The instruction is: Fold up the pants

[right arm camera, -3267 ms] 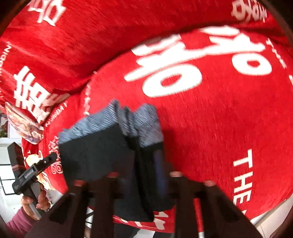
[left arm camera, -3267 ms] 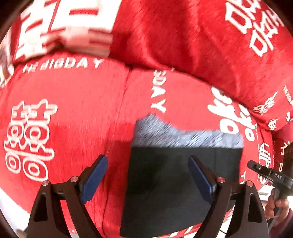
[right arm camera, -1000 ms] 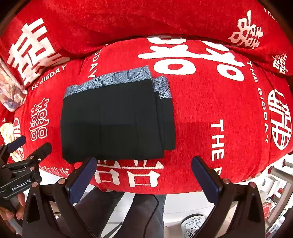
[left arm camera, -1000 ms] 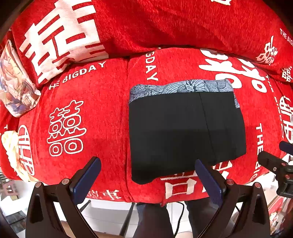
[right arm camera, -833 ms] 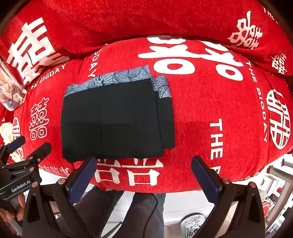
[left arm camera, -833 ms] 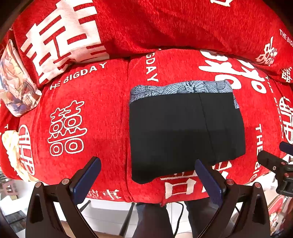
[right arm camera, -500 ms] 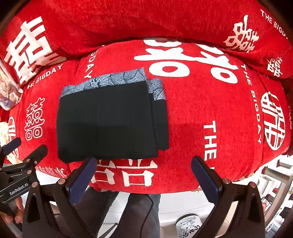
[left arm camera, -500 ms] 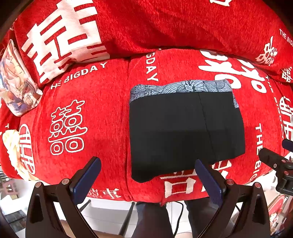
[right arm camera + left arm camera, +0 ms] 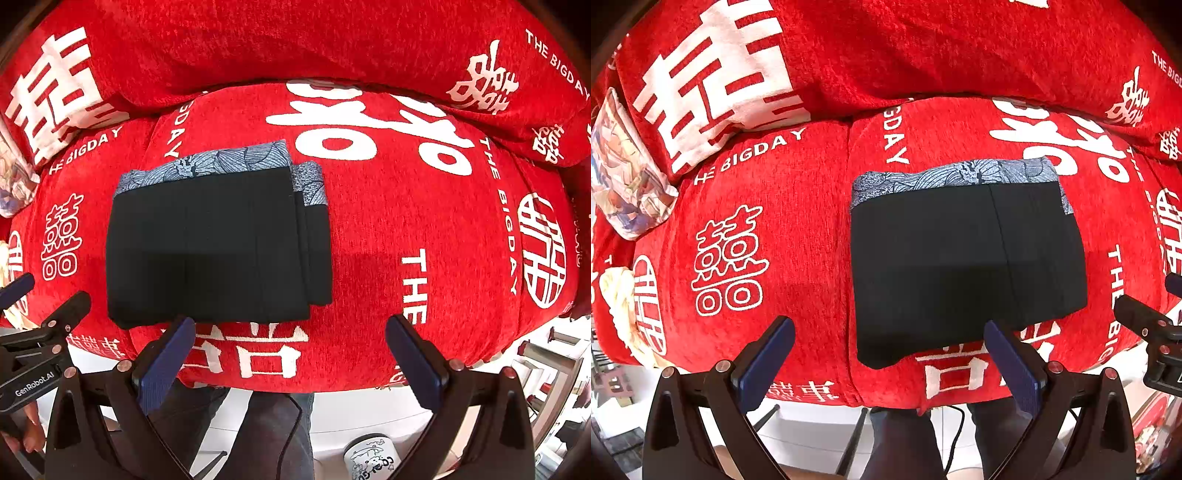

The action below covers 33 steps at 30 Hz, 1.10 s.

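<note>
Nearest you: your left gripper (image 9: 888,360) hangs off the front edge of the sofa, jaws wide apart, nothing btwn the blue pads (image 9: 764,363). Same w/ your right gripper (image 9: 290,354): jaws spread wide, empty, held clear of the fabric. Below both, your legs (image 9: 236,432) in dark trousers and a pale floor; a printed cup (image 9: 369,461) sits on the floor in the right wrist view.

Just past the fingertips: the pants (image 9: 218,240), black, folded into a compact rectangle, lying flat on the red seat cushion (image 9: 406,229) near its front edge. Neither gripper touches them. Grey-blue patterned waistband (image 9: 214,164) runs along the far edge. On the right side the under layers stick out a bit, stepped, not flush.

Further back: the red backrest (image 9: 923,48) w/ big white characters & "THE BIGDAY" text. Far left, a printed pillow (image 9: 626,173) leans against it.
</note>
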### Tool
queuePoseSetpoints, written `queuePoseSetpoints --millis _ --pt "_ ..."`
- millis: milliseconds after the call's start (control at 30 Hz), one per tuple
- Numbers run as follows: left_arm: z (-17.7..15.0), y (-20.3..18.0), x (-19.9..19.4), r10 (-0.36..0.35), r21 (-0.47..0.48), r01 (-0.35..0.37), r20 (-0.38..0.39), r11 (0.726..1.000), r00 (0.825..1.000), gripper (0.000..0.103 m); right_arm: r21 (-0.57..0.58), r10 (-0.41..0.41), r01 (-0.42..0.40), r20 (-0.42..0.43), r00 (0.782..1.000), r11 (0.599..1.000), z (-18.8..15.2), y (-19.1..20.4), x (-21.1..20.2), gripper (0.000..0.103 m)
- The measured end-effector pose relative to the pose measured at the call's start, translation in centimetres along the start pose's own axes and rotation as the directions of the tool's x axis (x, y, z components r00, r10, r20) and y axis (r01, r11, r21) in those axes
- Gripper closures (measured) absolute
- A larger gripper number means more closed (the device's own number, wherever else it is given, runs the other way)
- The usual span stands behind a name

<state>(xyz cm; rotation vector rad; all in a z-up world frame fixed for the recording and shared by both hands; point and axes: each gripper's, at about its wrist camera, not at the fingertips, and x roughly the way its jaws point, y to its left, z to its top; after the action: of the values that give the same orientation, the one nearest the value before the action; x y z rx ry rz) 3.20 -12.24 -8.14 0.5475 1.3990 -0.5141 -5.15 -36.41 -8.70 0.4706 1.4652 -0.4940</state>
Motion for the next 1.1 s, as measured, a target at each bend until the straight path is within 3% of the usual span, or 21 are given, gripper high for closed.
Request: queuePoseSetpoints --millis 1100 --pt "0.12 -0.46 0.24 -0.014 0.037 0.014 -0.003 0.999 1.000 0.000 -0.022 -0.006 0.005 -0.009 1.000 1.000 0.27 0.41 0.44 0.000"
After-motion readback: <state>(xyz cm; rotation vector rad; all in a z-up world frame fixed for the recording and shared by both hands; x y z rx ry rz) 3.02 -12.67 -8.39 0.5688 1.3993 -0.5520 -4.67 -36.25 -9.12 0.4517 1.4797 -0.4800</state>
